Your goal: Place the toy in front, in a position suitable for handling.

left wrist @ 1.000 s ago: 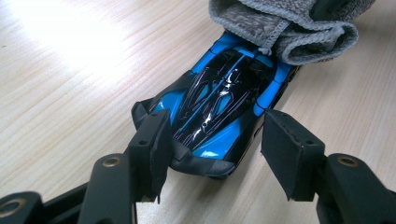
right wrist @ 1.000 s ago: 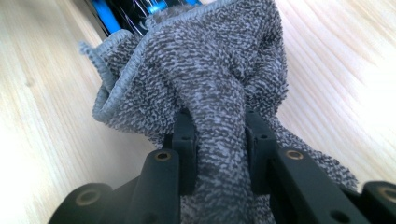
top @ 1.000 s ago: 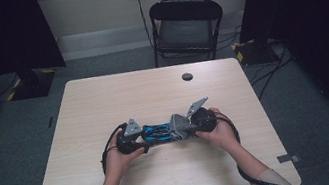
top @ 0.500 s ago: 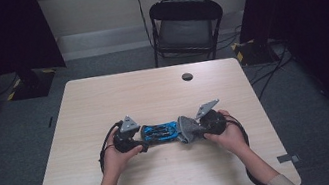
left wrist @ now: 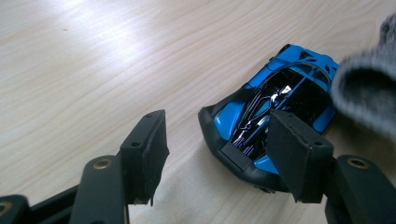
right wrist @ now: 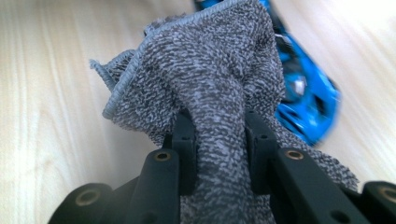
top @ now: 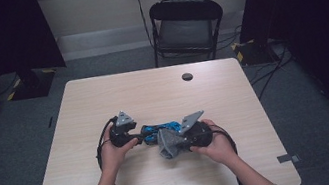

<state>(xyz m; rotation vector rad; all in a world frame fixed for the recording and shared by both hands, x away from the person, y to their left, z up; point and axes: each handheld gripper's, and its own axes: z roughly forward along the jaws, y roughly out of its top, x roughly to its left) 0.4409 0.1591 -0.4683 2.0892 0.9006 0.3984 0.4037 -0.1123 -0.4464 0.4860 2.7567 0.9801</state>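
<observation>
Black gripper (left wrist: 212,154) arms carry brass-coloured rivets.

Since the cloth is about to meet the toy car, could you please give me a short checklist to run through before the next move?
1. Grey cloth pinched in the right gripper: ok.
2. Left gripper steadying the blue toy car: not ok; one pad is at the car's end, the other stands apart, and the jaws have just been closing.
3. Car upright on the table: ok.
4. Cloth touching the car: cannot tell.
5. Black disc away from the work: ok.
</observation>
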